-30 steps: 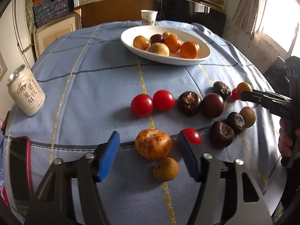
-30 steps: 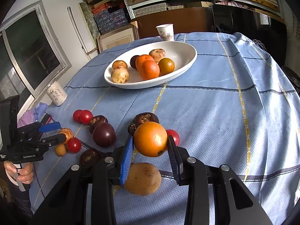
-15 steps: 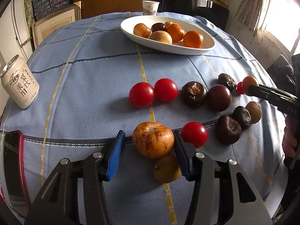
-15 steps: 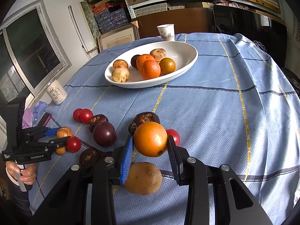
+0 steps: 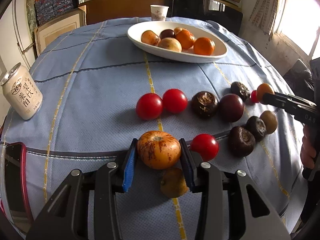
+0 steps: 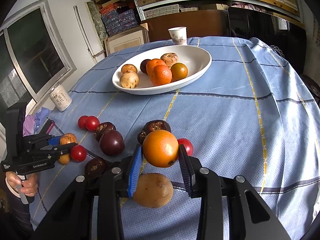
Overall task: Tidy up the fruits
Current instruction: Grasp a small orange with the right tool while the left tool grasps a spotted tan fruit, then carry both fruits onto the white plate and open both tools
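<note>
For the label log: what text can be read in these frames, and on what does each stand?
"GenRobot.AI": body of the left hand-held gripper.
"DAS", cut off: body of the right hand-held gripper.
Can: large Chinese characters, small print unreadable.
Paper cup: printed marks, too small to read.

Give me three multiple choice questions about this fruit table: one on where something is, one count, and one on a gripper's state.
1. Where does the drink can stand? A in the white dish; B on the blue cloth, apart from the fruit; C in a gripper.
2. How many red fruits lie on the cloth? A two; B four; C six.
3. The right gripper is: A open, empty; B shut on an orange fruit; C shut on a cup.
Answers: B, the can stands alone near the cloth's edge; B, a pair plus two singles; B, both pads press the fruit.
</note>
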Demonstrator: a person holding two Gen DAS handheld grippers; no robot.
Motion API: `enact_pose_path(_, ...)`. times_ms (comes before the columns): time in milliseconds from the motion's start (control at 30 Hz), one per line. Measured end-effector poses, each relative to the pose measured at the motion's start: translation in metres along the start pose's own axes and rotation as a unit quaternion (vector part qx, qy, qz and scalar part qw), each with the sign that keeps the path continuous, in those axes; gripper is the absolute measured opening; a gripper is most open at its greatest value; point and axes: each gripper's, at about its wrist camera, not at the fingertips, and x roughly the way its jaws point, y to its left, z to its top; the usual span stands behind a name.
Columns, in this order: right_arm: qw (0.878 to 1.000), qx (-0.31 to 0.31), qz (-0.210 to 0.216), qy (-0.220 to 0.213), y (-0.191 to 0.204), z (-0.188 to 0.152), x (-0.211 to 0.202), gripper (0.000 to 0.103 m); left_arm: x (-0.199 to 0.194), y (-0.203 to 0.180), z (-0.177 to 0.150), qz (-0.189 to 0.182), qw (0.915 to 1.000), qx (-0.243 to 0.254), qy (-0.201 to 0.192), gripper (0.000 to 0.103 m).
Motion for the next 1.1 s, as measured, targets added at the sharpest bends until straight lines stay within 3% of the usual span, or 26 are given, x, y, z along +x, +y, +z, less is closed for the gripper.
enact_pose_path(267,1.000,-0.004,0.001,-0.001,0.002,-0.001,0.000,0.037,-0.012,-0.004,0.001,0.005,0.9995,0.004,-0.033,0.040)
enact_pose_path(400,1.000,-0.012,0.003,-0.005,0.005,-0.003,0.000,0.037,-0.022,-0.001,0.004,-0.023,0.9983,-0.011,-0.052,0.040)
enact_pose_path(533,1.000,-0.016,0.012,-0.008,0.008,0.001,0.000,0.037,-0.025,-0.002,0.024,-0.035,0.9985,-0.010,-0.042,0.040)
enact_pose_path(700,0.999,-0.020,0.020,-0.035,0.003,0.046,0.003,0.037,-0.027,-0.006,0.096,-0.036,0.9973,-0.002,-0.065,0.040)
enact_pose_path(867,0.997,0.019,0.006,-0.071,-0.020,0.109,0.026,0.037,0.009,0.001,0.178,-0.038,0.9971,-0.029,-0.060,0.040)
enact_pose_path(1100,0.997,0.064,0.000,-0.043,-0.052,0.163,0.081,0.037,0.083,0.004,0.252,0.001,0.9992,-0.033,-0.025,0.040)
